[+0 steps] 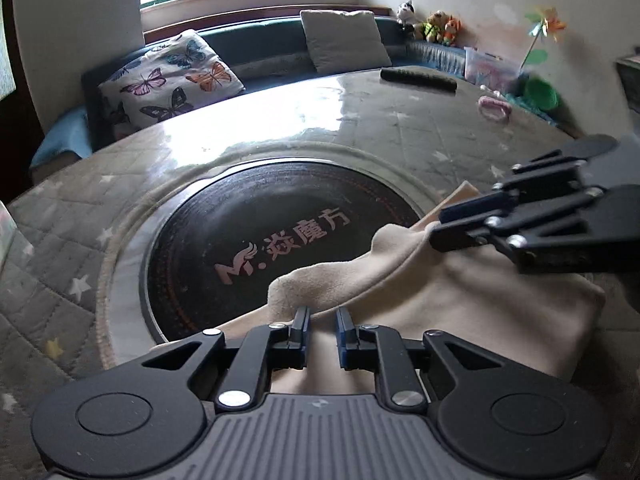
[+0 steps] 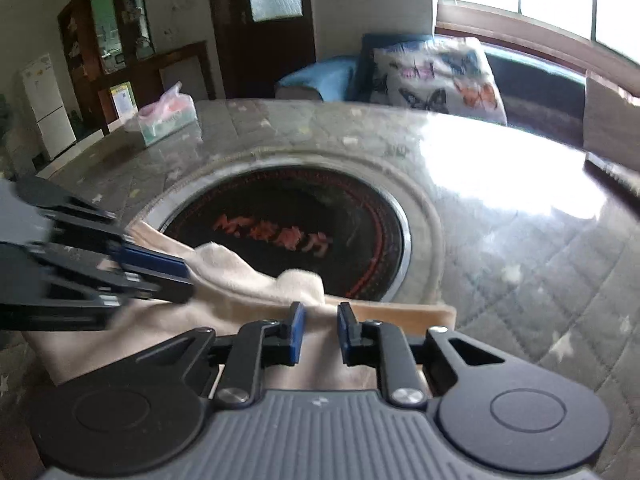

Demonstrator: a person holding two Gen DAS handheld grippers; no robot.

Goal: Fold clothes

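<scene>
Mid-fold: my left gripper and right gripper, jaws narrow, each pinch beige garment edge. Next: carry edge across evenly.

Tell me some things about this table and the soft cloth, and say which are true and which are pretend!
1. The cream fleece garment lies partly over the round black cooktop. True.
2. The butterfly-print cushion sits on the table. False: it rests on the sofa behind the table.
3. Both hand-held grippers reach the garment: the left hand-held gripper and the right hand-held gripper. True.
4. The cooktop is bright green. False: black with red writing.
5. The black remote control lies on the garment. False: it lies apart, at the table's far side.
</scene>
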